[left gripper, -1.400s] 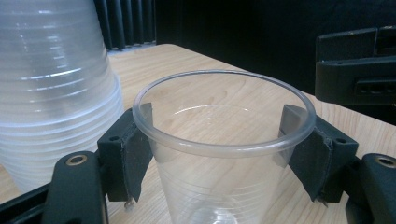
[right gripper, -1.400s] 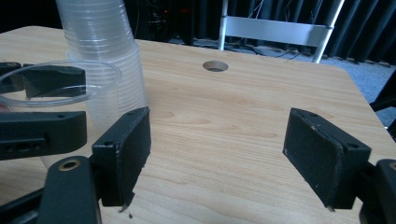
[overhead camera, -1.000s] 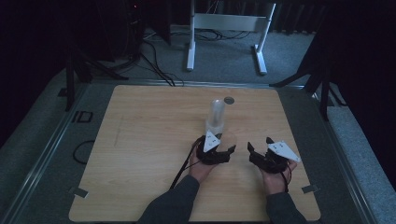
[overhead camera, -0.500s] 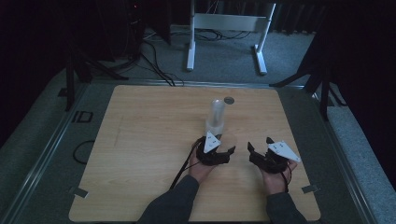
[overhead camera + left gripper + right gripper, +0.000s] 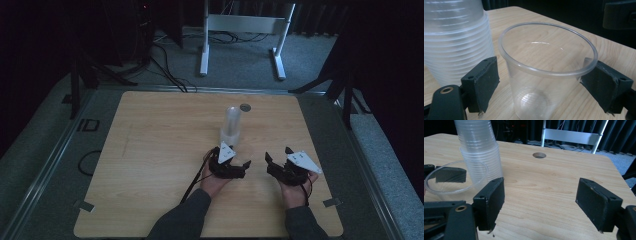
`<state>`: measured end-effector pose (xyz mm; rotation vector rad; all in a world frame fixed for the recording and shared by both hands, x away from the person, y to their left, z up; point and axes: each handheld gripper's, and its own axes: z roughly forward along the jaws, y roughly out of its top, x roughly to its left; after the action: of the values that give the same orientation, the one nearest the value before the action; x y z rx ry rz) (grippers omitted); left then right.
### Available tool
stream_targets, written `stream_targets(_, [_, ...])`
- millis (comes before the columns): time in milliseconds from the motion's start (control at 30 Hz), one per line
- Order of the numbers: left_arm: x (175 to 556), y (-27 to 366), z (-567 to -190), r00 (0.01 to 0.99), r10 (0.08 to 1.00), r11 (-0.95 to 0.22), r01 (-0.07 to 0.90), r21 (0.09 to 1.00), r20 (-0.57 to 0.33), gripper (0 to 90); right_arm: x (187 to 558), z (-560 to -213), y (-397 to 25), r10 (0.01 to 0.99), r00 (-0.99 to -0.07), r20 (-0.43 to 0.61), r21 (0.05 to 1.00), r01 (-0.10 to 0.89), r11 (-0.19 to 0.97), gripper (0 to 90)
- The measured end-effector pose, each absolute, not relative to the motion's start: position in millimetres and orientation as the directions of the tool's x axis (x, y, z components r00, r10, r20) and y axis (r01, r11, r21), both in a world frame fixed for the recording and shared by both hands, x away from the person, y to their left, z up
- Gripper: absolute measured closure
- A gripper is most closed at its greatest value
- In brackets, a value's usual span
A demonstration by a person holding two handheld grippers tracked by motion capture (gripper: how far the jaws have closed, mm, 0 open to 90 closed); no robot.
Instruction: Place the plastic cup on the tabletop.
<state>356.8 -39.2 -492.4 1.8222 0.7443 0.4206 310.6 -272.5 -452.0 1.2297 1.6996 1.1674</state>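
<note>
A single clear cup (image 5: 546, 75) is stood upright on the table (image 5: 150, 150) between the spread jaws of the left gripper (image 5: 544, 85), just beside the cup stack (image 5: 456, 40). Neither pad is seen pressed firmly against the wall — contact cannot be confirmed. If the jaws are closed hard, the thin wall is likely crushed; if closed off-centre, the stack may be knocked. The right gripper (image 5: 549, 205) is held spread and empty.

The stack of cups (image 5: 456, 42) runs off the top and left edges in the left gripper view — its height cannot be told there. The single cup (image 5: 546, 75) loses its base at the bottom edge, and in the right gripper view its left rim is cut off.
</note>
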Motion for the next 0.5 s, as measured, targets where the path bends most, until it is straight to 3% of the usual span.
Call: stream_targets(500, [351.3, -25.1, -493.5, 0.751, 0.653, -0.234, 0.325, 0.916, -0.100, 12.6, 310.2, -451.4, -273.1, 0.959, -0.281, -0.046, 0.945, 0.299, 0.133, 22.4])
